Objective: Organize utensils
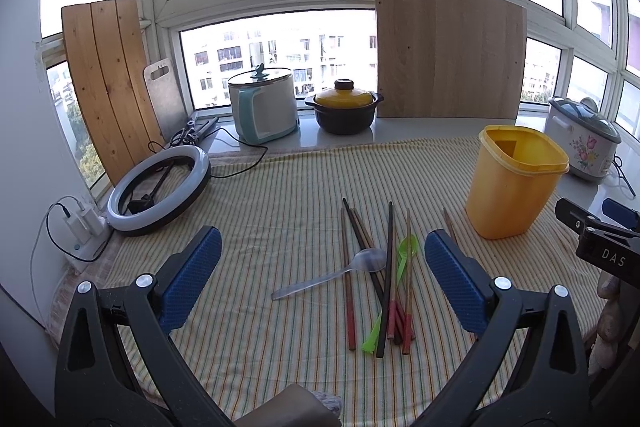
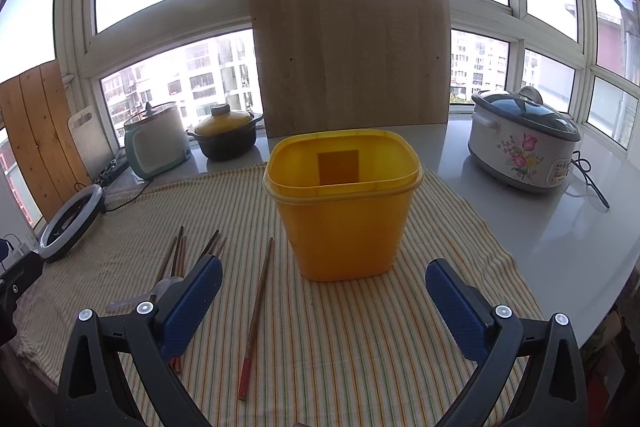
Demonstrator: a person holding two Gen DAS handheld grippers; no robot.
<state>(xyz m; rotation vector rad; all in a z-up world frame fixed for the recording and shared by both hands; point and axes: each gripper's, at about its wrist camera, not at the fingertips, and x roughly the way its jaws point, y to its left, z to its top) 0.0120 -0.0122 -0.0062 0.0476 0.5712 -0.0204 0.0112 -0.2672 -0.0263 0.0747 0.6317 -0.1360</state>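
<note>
In the left wrist view, the left gripper [image 1: 322,279] is held above the striped cloth [image 1: 260,195] with jaws wide apart and empty, while crossed chopsticks [image 1: 384,279], a clear spoon [image 1: 332,277] and a green spoon [image 1: 400,267] are seen left of the yellow container [image 1: 516,183]. In the right wrist view, the right gripper [image 2: 322,301] is likewise spread and empty before the yellow container [image 2: 344,207], a single chopstick [image 2: 256,311] lying just left of it. Because the pieces overlap, neighbours could be dragged or dropped if one is pinched carelessly.

Home kitchen nook, rice cooker [image 2: 524,147], clay pot [image 1: 344,107], windowsill
</note>
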